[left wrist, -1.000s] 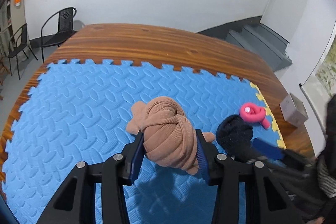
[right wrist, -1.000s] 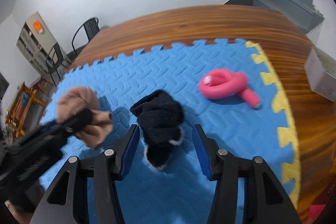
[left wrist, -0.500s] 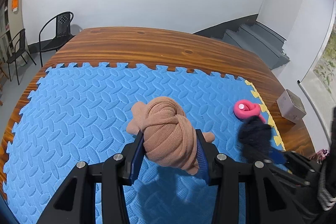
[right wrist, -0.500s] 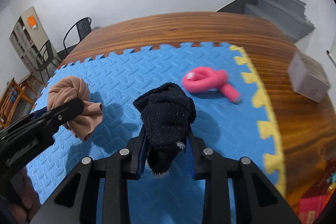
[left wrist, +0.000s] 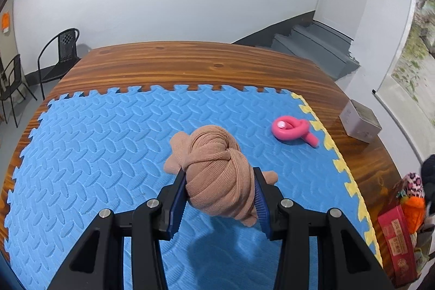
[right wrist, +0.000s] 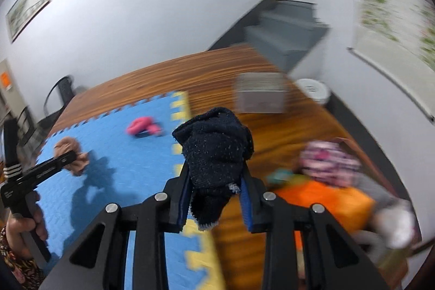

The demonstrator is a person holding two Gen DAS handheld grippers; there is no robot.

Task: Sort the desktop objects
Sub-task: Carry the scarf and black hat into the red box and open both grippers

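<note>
Left wrist view: the left gripper (left wrist: 220, 197) squeezes a soft, ribbed tan sock ball (left wrist: 217, 175), knotted and lumpy, held above the bumpy blue foam mat (left wrist: 95, 154). Its long side points away from the camera. The right gripper (right wrist: 216, 192) pinches a fuzzy dark sock (right wrist: 214, 154) past the mat's yellow edge (right wrist: 179, 105), over the wooden table (right wrist: 272, 127). A smooth pink tube toy (left wrist: 292, 129) lies on the mat.

Grey stairs (left wrist: 312, 45) — black chair (left wrist: 58, 56), framed picture (right wrist: 27, 4)
</note>
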